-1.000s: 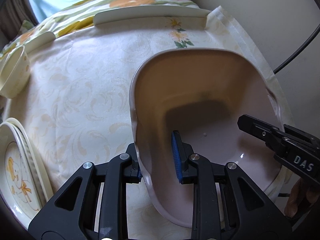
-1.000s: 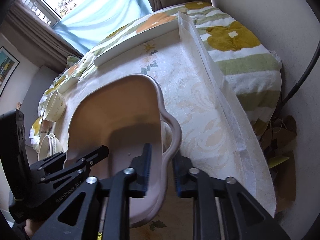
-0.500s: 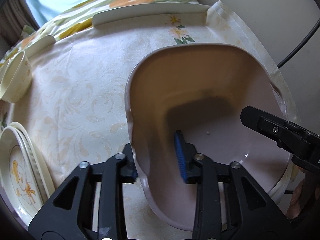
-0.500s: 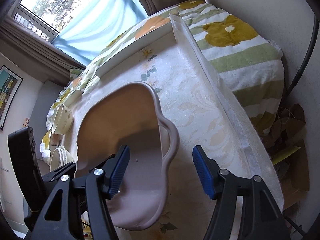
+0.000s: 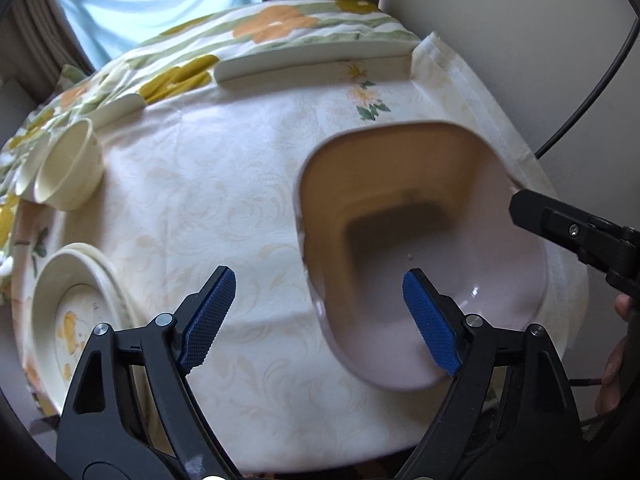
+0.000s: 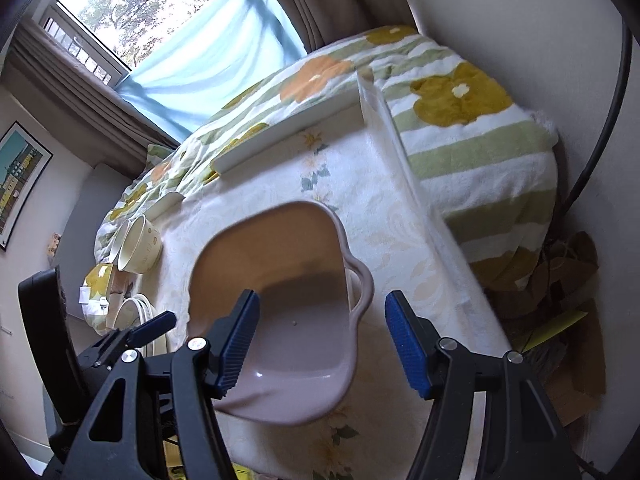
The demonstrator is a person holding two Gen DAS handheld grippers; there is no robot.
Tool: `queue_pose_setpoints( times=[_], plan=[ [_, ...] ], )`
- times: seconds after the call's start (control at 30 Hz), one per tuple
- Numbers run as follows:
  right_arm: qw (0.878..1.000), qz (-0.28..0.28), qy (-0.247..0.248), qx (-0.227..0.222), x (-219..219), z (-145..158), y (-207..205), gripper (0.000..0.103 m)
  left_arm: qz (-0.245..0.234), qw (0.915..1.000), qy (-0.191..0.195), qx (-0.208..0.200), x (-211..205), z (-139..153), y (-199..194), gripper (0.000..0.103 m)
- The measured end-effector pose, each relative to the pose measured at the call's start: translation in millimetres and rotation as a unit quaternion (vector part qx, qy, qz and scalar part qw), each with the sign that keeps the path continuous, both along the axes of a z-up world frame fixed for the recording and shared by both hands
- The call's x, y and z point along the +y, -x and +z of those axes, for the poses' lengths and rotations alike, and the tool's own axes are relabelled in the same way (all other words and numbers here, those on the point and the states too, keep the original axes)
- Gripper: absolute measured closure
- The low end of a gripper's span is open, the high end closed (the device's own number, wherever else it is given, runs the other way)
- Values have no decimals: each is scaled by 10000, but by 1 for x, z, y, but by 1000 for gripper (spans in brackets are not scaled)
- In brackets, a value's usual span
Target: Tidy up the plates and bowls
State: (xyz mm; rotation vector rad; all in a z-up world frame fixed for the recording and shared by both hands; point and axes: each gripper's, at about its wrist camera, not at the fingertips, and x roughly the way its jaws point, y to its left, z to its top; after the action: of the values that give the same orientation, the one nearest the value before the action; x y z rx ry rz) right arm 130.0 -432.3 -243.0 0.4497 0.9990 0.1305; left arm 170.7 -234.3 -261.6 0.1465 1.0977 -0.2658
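my left gripper (image 5: 316, 316): black frame, blue knurled pads, silver screws | my right gripper (image 6: 322, 346): same black frame, blue ribbed pads, silver screws

A pale pink squarish ceramic dish (image 5: 460, 240) is seen on a cream tablecloth (image 5: 224, 208) woven with faint swirls and printed with small yellow flowers. Left of the dish, cream round plates (image 5: 76, 312) bearing a yellow motif are stacked. Beyond it, a white blanket (image 6: 472, 136) is striped green with orange and mustard flowers.

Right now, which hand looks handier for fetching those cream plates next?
Probably the left. Its fingers hang beside the stacked cream plates, jaws opening with nothing between them. The right gripper straddles the pink dish's handle, farther away.
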Motion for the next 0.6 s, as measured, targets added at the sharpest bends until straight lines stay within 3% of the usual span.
queue_pose_setpoints(
  times=[0.17, 0.2, 0.23, 0.3, 0.33, 0.47, 0.6],
  plan=[
    [9976, 390, 474, -323, 12, 48, 14, 42, 288, 9989, 91, -369, 29, 55, 27, 18],
    [9964, 540, 491, -432, 18, 59, 14, 36, 380, 9980, 120, -481, 36, 68, 32, 18],
    [9953, 655, 492, -509, 23, 67, 13, 20, 486, 9970, 127, -588, 43, 80, 37, 18],
    [9913, 970, 389, -796, 37, 86, 10, 5, 774, 9932, 121, -864, 62, 105, 46, 9],
    [9894, 1075, 336, -920, 44, 92, 9, 3, 895, 9911, 106, -977, 71, 113, 48, 1],
    [9780, 1642, 276, -1259, 83, 114, -7, 2, 1408, 9814, 48, -1304, 113, 140, 50, 0],
    [9654, 2109, 782, -1316, 131, 127, -29, 2, 1824, 9742, 23, -1327, 159, 148, 43, 0]
  ],
)
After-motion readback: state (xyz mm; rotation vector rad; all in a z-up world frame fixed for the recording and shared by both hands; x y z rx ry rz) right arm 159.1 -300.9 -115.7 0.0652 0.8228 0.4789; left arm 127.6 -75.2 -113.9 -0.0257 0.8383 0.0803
